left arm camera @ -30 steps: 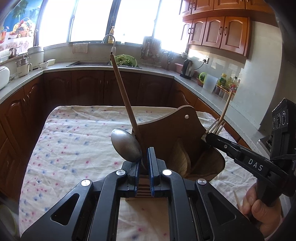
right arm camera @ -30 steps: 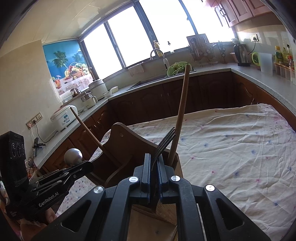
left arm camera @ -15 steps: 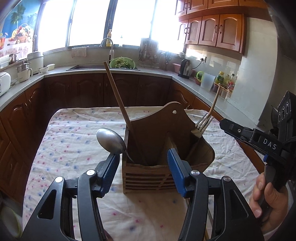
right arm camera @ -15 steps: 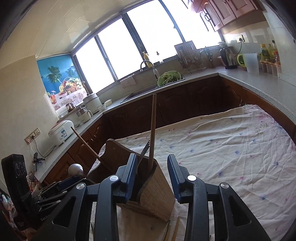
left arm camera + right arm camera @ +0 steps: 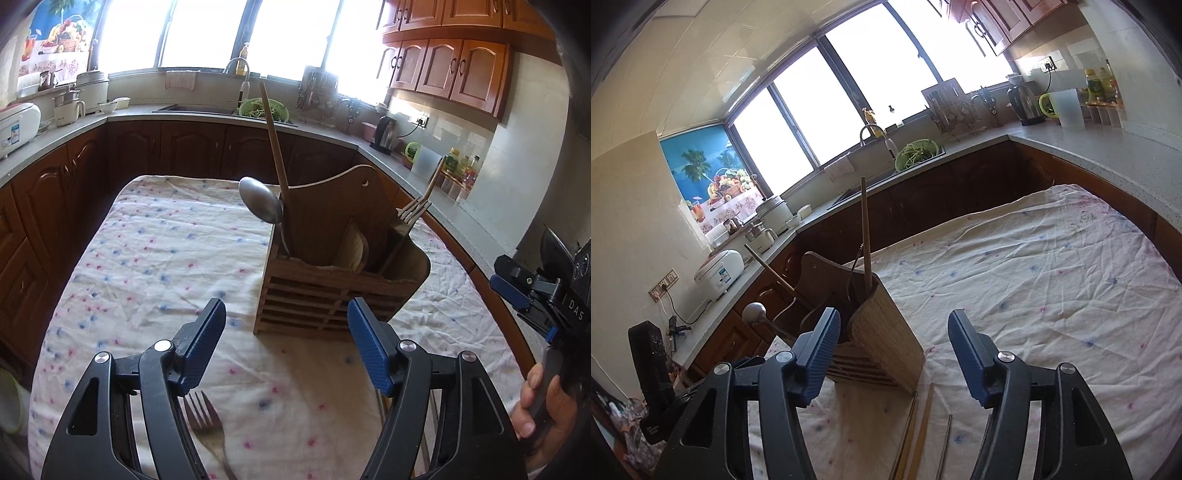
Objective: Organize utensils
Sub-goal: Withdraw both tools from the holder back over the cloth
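A wooden utensil holder [image 5: 332, 280] stands on the clothed table [image 5: 155, 258]. A metal spoon [image 5: 260, 203] with a wooden handle stands in its left slot, and a fork [image 5: 413, 212] with a wooden handle in its right slot. My left gripper [image 5: 286, 339] is open and empty, just in front of the holder. My right gripper [image 5: 892, 350] is open and empty beside the holder [image 5: 882, 332]; it also shows at the right in the left wrist view [image 5: 517, 291]. A loose fork [image 5: 205, 417] lies on the cloth under the left gripper. Chopsticks [image 5: 916, 428] lie under the right gripper.
Dark wooden cabinets and a grey counter [image 5: 221, 114] run around the table, with a sink, a green colander [image 5: 918, 153], a rice cooker [image 5: 718, 273], a kettle and bottles. The table's right edge is near the counter.
Both grippers have opened, let go of the spoon and the fork in the holder, and drawn back from it.
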Demonstrator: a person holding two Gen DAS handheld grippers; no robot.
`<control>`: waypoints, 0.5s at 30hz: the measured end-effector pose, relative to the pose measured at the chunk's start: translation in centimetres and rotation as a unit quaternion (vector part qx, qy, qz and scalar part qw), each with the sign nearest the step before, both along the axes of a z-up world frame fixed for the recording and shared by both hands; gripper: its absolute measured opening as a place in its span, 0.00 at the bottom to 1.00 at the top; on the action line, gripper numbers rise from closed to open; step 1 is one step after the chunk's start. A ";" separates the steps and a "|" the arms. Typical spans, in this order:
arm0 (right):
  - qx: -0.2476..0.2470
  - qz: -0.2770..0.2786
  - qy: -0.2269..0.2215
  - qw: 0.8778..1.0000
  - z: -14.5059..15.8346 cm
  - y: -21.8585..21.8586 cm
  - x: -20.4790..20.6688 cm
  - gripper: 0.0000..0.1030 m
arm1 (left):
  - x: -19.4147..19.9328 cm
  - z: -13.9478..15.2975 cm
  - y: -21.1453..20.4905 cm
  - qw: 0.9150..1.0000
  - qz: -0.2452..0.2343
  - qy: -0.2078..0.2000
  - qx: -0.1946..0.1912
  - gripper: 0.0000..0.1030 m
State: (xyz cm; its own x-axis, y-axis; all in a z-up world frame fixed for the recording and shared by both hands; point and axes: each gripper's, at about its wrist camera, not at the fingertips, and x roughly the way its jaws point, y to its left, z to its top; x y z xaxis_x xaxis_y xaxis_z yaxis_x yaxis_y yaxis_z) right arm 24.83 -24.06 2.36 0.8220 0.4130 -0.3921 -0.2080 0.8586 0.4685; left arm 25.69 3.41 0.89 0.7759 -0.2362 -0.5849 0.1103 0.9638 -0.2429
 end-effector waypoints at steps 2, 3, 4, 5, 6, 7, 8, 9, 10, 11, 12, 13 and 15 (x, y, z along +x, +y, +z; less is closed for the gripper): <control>-0.001 0.000 -0.001 1.000 -0.3 -0.4 -1.2 0.73 | -0.9 -0.3 0.2 1.000 0.001 0.004 -0.010 0.74; -0.001 0.000 0.001 1.000 -0.6 -0.6 -1.7 0.78 | -1.5 -0.4 0.2 1.000 0.001 0.006 -0.014 0.75; -0.001 0.002 0.003 1.000 -0.8 -0.8 -2.2 0.80 | -2.0 -0.5 0.2 1.000 0.002 0.010 -0.018 0.78; -0.001 0.002 0.006 1.000 -1.0 -1.0 -2.7 0.80 | -2.5 -0.7 0.1 1.000 0.002 0.012 -0.022 0.79; -0.001 0.002 0.008 1.000 -1.2 -1.2 -3.3 0.82 | -3.0 -0.8 0.1 1.000 0.002 0.014 -0.026 0.80; -0.002 0.001 0.011 1.000 -1.4 -1.5 -3.9 0.85 | -3.5 -0.9 0.1 0.999 0.003 0.015 -0.029 0.81; -0.003 -0.001 0.012 1.000 -1.5 -1.7 -4.4 0.86 | -4.0 -1.0 0.0 0.999 0.003 0.017 -0.032 0.81; -0.005 -0.002 0.013 1.000 -1.7 -1.9 -5.0 0.89 | -4.4 -1.0 0.0 0.999 0.002 0.020 -0.034 0.81; -0.009 -0.002 0.012 1.000 -1.8 -2.1 -5.6 0.90 | -4.9 -1.1 0.0 0.999 0.001 0.022 -0.037 0.81; -0.014 -0.004 0.013 1.000 -1.9 -2.2 -6.2 0.90 | -5.3 -1.2 0.0 0.999 0.000 0.023 -0.039 0.81; -0.019 -0.005 0.014 1.000 -2.0 -2.4 -6.8 0.90 | -5.7 -1.3 -0.2 0.999 -0.001 0.023 -0.039 0.81; -0.022 -0.004 0.013 1.000 -2.1 -2.6 -7.4 0.90 | -6.1 -1.3 -0.3 0.999 -0.002 0.023 -0.039 0.82; -0.032 -0.007 0.013 0.999 -2.3 -2.9 -8.5 0.91 | -6.8 -1.3 -0.6 0.999 -0.004 0.024 -0.038 0.83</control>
State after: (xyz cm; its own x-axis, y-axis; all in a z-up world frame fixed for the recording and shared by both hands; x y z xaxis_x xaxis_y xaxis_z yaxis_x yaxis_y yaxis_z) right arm 16.29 -26.91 0.07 0.8164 0.3751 -0.4391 -0.1841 0.8898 0.4177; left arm 18.85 2.79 -0.46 0.7445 -0.2880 -0.6023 0.1049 0.9414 -0.3205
